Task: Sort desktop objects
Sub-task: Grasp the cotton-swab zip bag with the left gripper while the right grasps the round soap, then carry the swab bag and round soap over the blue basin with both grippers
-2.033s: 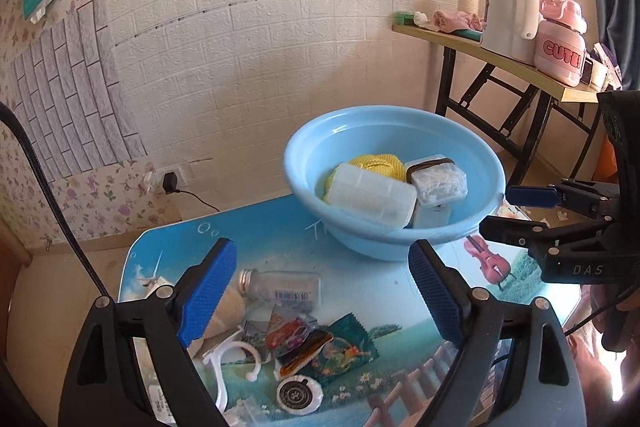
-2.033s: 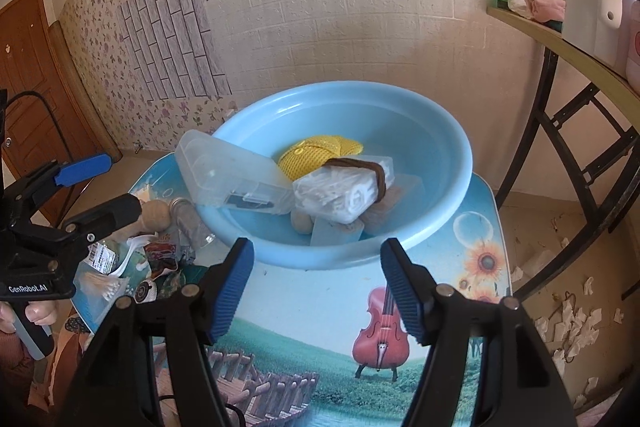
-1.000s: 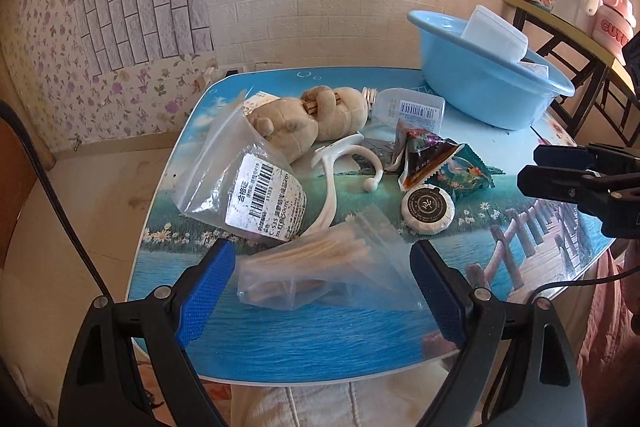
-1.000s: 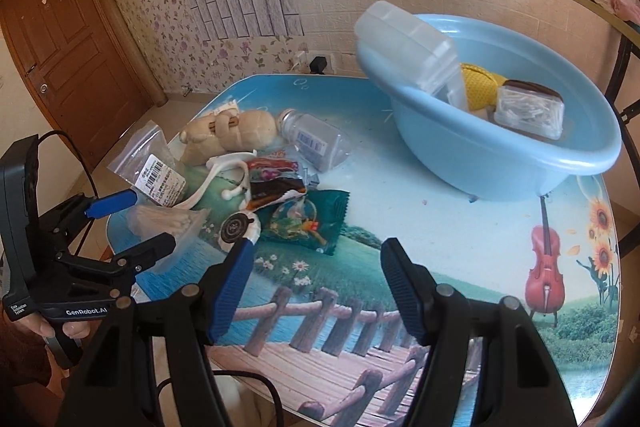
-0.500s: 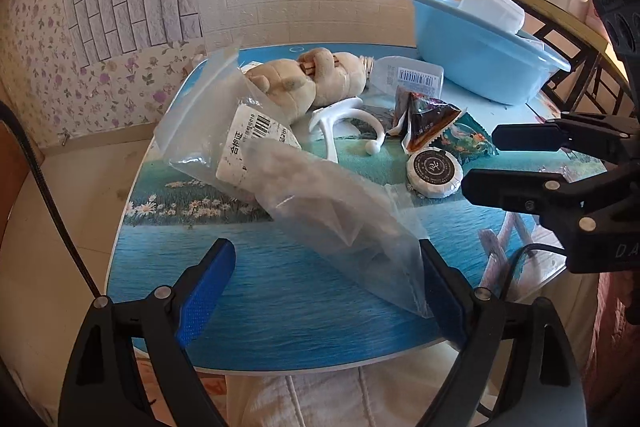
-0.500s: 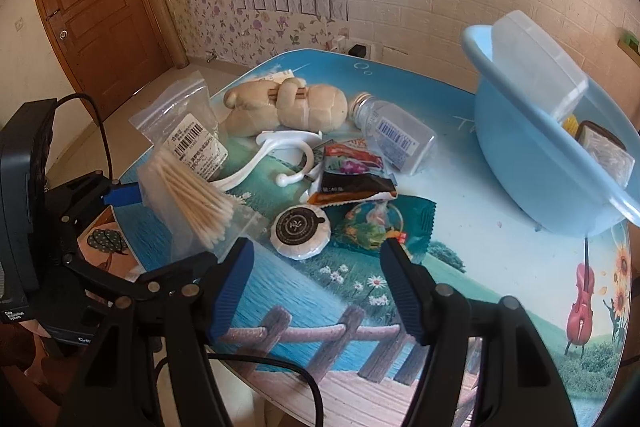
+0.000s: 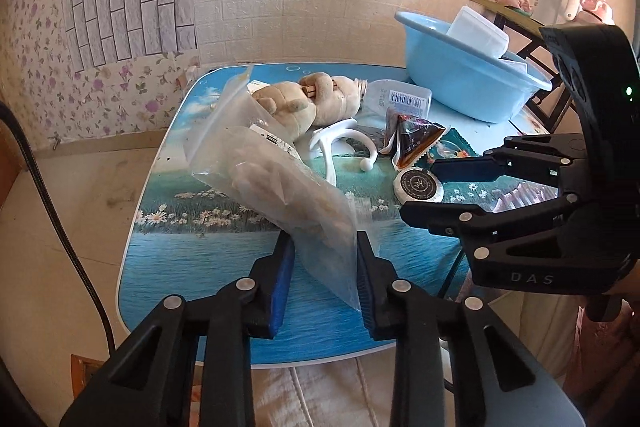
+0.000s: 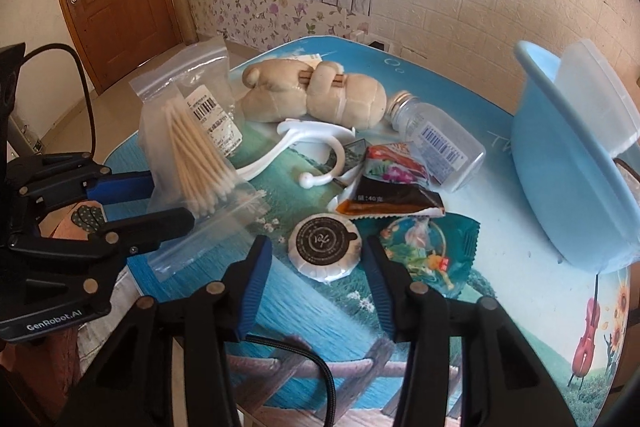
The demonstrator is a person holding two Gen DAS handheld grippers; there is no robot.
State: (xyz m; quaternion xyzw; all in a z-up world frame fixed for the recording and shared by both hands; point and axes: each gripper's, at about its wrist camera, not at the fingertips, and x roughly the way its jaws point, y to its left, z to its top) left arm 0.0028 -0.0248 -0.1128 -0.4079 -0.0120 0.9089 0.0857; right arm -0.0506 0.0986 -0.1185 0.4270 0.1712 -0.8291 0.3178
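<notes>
Left tongs (image 7: 324, 267) newly around swab bag (image 7: 280, 187)

Both wrist views sit close above the table (image 7: 192, 267), facing its clutter from opposite sides

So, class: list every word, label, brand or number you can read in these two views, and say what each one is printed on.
"DAS": on the right tool body, left wrist view.
"GenRobot.AI": on the left tool body, right wrist view.
":40" then one character: on the dark sauce packet.
Barcode labels on the cotton swab bag and clear bottle: print too small to read.
Round soap emblem: not legible.
</notes>
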